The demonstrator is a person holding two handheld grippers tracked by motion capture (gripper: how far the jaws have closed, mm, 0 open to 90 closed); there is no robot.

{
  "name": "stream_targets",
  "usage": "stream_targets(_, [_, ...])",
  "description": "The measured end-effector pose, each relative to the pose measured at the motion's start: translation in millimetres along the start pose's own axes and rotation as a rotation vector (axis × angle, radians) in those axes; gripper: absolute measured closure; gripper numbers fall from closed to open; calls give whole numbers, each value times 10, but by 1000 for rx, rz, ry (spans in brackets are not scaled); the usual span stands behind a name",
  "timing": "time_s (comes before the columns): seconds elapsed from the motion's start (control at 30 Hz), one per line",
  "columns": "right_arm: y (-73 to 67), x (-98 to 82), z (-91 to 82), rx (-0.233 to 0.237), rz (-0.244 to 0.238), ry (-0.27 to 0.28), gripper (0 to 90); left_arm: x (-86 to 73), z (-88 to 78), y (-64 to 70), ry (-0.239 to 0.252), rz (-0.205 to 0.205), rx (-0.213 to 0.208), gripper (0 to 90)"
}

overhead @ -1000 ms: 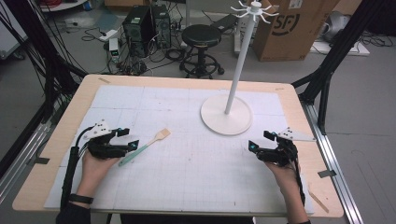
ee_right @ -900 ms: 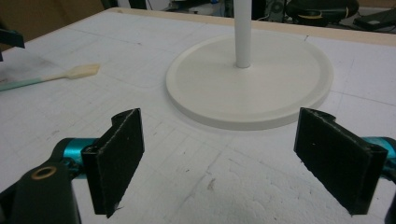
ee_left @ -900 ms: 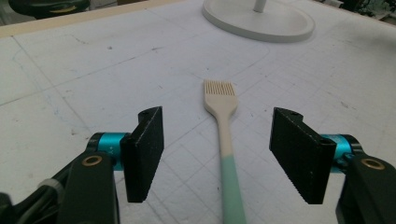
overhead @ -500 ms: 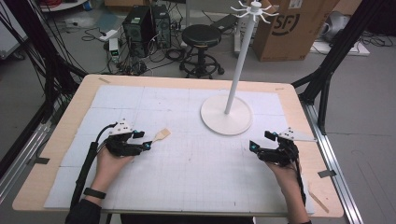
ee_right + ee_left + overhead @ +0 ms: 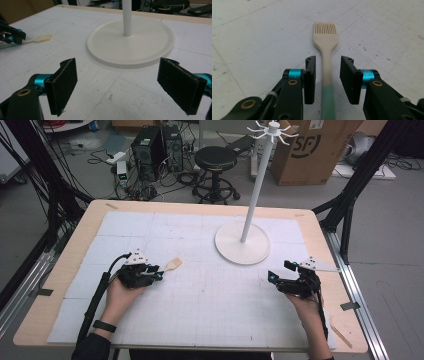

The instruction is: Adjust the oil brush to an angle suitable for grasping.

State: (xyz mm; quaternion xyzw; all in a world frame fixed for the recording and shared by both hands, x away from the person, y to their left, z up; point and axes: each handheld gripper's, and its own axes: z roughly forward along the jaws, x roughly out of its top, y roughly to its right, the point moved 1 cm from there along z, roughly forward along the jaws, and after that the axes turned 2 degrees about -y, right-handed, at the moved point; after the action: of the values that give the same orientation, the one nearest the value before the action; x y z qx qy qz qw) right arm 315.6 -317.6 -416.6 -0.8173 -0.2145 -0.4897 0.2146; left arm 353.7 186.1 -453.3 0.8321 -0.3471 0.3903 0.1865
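High view, left to right. The left gripper (image 5: 159,273) lies low on the white gridded surface (image 5: 200,295), held by the person's left hand (image 5: 120,292), its cable trailing toward the near edge. A silicone basting brush (image 5: 172,265) lies flat on the surface, its cream head pointing away from the gripper toward the stand and its green handle running back under the gripper.

Left gripper view: the brush (image 5: 326,50) runs straight up the middle between the two black jaws, bristled cream head beyond their tips, green handle toward the bottom edge. The jaws have just been closing around the handle; a narrow gap shows on either side of it, so the pads do not yet press on it.

Centre right, high view: a white hanging stand (image 5: 242,242) rests on its round base, its pole rising to a ring of hooks at the top, well apart from the brush.

Far right: the right gripper (image 5: 272,277), held by the right hand (image 5: 305,302), rests near the surface's right side. In the right gripper view its jaws stand spread wide with nothing between them, facing the stand's base (image 5: 130,47); the brush head (image 5: 43,38) and the left gripper (image 5: 10,35) appear at the far left.
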Motion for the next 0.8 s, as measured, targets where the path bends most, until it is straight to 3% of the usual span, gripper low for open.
stream_targets(0.13, [4, -1, -3, 0, 1, -1, 155, -6, 21, 4, -14, 2, 7, 694])
stream_targets(0.37, [15, 5, -26, 1, 9, 11, 157, -6, 31, -1, -20, -35, 20, 751])
stream_targets(0.73, [12, 7, -30, 5, 4, 14, 157, 9, 41, 58, -33, -13, 59, 762])
stream_targets(0.8, [12, 8, -29, 5, 5, 17, 157, 14, 47, 88, -35, 0, 66, 810])
